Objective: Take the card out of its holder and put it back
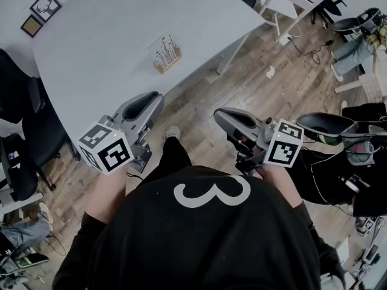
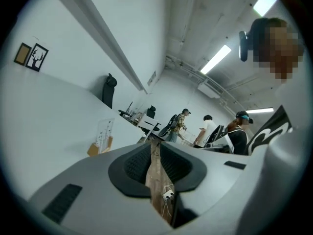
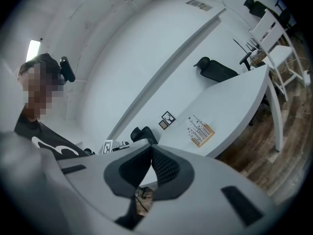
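down by your waist, both grippers hang over the wooden floor [image 1: 202, 95], off the near edge of the white table [image 1: 103, 47]. your left gripper [image 1: 151, 101] has its jaws drawn together, only a thin slit between the ribbed pads [image 2: 137, 164], and nothing sits in it; you just see floor through the gap. your right gripper [image 1: 225, 118] is the same story, jaws closed tip to tip and empty.

now the card [image 1: 163, 46]: it stands upright in its wooden holder [image 1: 169, 59] on the table, near the table's front edge, ahead of you and roughly between the two grippers, a touch nearer the left one. it's well apart from both, neither gripper touching it. from the left gripper [image 2: 152, 143] view, card [image 2: 103, 131] and holder [image 2: 97, 148] sit off to the left of the jaws. from the right gripper [image 3: 150, 148] view, card [image 3: 195, 125] and holder [image 3: 205, 134] lie up and to the right of the jaws.

two small framed pictures [image 1: 40, 12] lie at the table's far corner.
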{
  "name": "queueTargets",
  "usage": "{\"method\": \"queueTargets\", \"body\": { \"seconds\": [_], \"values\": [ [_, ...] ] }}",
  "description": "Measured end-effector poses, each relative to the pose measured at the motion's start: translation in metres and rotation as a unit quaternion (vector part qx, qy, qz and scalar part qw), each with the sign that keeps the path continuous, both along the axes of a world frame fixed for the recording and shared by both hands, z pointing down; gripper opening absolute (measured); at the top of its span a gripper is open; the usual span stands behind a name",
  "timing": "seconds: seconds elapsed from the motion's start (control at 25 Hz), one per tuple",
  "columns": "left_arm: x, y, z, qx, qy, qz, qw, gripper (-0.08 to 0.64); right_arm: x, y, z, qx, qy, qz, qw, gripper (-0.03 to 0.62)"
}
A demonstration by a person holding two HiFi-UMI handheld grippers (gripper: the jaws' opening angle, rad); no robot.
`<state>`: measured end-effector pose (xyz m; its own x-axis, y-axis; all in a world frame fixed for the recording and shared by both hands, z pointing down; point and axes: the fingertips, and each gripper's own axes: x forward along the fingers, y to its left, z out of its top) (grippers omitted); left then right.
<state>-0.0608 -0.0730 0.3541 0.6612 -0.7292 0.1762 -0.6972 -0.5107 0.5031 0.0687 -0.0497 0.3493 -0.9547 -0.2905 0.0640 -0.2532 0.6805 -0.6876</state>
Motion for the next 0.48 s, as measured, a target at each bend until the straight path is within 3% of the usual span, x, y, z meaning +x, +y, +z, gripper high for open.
{"method": "queueTargets", "body": {
  "seconds": [0.28,0.48],
  "values": [
    [0.042,0.073,-0.028,0.02,0.017,0.044,0.9987,0.032,0.006,0.052,-0.013,0.037,-0.008,-0.036,0.999,0.011],
    [0.059,0.104,-0.026,0.03,-0.002,0.083,0.9961,0.015,0.006,0.074,-0.009,0.053,0.006,-0.056,0.997,0.011]
  ]
}}
